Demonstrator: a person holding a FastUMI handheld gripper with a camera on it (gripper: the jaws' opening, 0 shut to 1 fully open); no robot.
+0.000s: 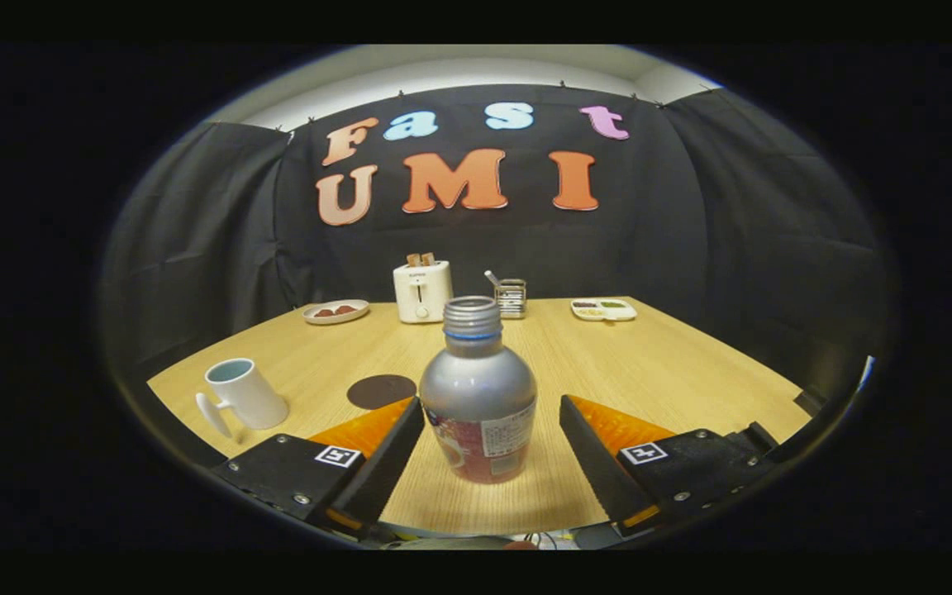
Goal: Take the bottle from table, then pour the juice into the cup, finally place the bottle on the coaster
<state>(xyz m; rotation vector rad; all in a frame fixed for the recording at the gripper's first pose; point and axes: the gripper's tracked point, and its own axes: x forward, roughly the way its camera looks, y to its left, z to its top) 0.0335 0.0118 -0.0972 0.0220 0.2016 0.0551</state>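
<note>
A silver bottle (pixel 478 397) with a threaded open neck and a red label stands upright on the wooden table (pixel 658 372), between my two fingers. My gripper (pixel 491 406) is open: the left finger (pixel 389 450) sits right at the bottle's side, while a gap separates the right finger (pixel 592 450) from it. To the left, beyond the left finger, a white mug (pixel 245 395) stands with its handle toward me. A dark round coaster (pixel 382 391) lies flat between the mug and the bottle.
At the table's far edge stand a white toaster (pixel 421 290) with toast in it, a plate (pixel 335 311) with dark pieces to its left, a small metal holder (pixel 511 297), and a white divided tray (pixel 603 309) to the right. Black cloth walls surround the table.
</note>
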